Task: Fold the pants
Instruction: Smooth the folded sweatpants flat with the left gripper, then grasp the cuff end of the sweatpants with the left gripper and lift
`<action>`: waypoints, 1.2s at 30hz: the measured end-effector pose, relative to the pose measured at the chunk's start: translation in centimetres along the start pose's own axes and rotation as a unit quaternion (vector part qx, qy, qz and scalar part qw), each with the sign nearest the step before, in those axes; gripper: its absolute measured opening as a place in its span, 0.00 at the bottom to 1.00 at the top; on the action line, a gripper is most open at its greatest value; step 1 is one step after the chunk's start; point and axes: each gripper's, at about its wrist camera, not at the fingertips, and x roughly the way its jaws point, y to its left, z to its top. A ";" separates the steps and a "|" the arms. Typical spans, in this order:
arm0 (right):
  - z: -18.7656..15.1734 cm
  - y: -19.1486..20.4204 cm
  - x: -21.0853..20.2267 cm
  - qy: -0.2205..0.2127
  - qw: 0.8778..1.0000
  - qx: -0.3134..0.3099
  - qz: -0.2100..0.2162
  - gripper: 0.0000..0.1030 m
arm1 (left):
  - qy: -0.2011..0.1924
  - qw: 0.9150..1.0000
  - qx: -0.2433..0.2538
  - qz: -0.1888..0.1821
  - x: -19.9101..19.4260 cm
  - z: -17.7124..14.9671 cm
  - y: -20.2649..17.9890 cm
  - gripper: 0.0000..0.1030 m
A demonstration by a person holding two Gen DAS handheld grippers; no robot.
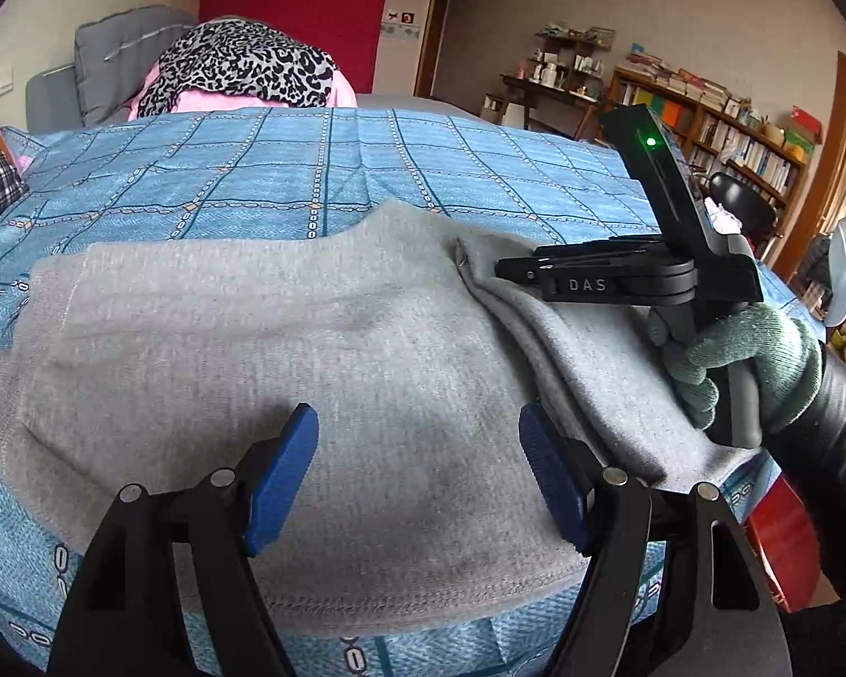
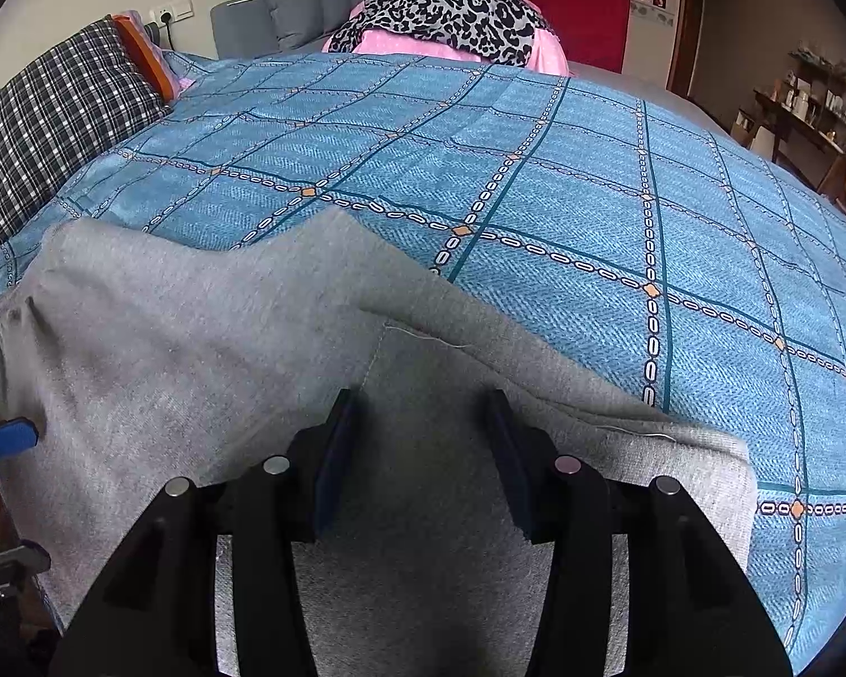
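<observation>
Grey knit pants [image 1: 310, 350] lie flat and partly folded on the blue patterned bedspread [image 1: 287, 163]. My left gripper [image 1: 417, 474] is open, its blue pads just above the near part of the pants. My right gripper [image 1: 502, 269] shows in the left wrist view, held by a green-gloved hand, its tips at a raised fold on the pants' right side. In the right wrist view the right gripper [image 2: 423, 451] stands open over the grey pants [image 2: 197, 338], with fabric between and under its fingers but not pinched. A blue left fingertip [image 2: 5, 437] shows at the left edge.
A leopard-print and pink pile [image 1: 242, 67] lies at the far end of the bed. A checked pillow [image 2: 56, 113] lies far left. Bookshelves [image 1: 722, 118] and a desk stand to the right, beyond the bed's edge. The bedspread [image 2: 592, 197] stretches beyond the pants.
</observation>
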 end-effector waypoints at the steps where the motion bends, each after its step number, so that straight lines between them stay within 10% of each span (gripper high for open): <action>1: 0.0 0.0 0.0 -0.001 1.000 -0.001 -0.001 0.47 | -0.001 1.000 -0.002 0.006 -0.2 -0.1 0.2 0.71; 19: -0.1 -0.1 -0.1 -0.011 1.000 0.005 0.002 0.48 | -0.035 0.982 -0.155 0.106 -5.0 -0.5 10.1 0.76; 36: -0.1 -0.1 -0.3 -0.013 1.000 0.009 0.005 0.48 | -0.047 0.963 -0.252 0.081 -8.8 -3.0 14.1 0.76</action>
